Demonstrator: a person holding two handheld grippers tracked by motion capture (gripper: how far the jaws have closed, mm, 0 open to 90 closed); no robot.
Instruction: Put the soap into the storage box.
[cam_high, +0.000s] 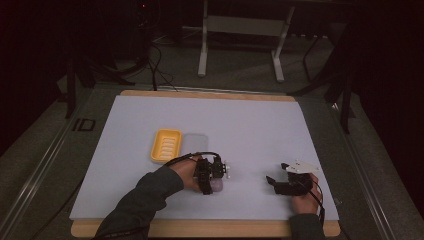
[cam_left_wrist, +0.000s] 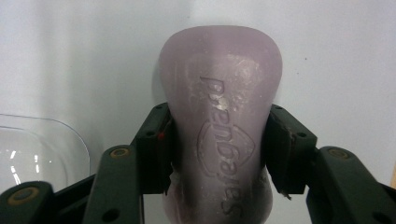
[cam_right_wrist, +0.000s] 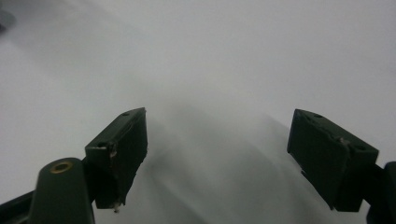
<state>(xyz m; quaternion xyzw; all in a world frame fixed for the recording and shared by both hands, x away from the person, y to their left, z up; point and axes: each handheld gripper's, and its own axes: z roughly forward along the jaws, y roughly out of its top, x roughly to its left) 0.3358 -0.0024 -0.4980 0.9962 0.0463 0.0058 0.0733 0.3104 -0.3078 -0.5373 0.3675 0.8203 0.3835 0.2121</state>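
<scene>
While the left gripper (cam_left_wrist: 219, 144) pinched the soap (cam_left_wrist: 220, 93) across its waist, the bar looked hard, likely slippery. Right fingers (cam_right_wrist: 119, 154) stood spread, empty.

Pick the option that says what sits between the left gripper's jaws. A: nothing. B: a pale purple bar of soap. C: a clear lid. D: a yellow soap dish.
B: in the left gripper view the left gripper has its pads pressed on both sides of a pale purple bar of soap with embossed lettering; the yellow soap dish lies apart on the table.
</scene>
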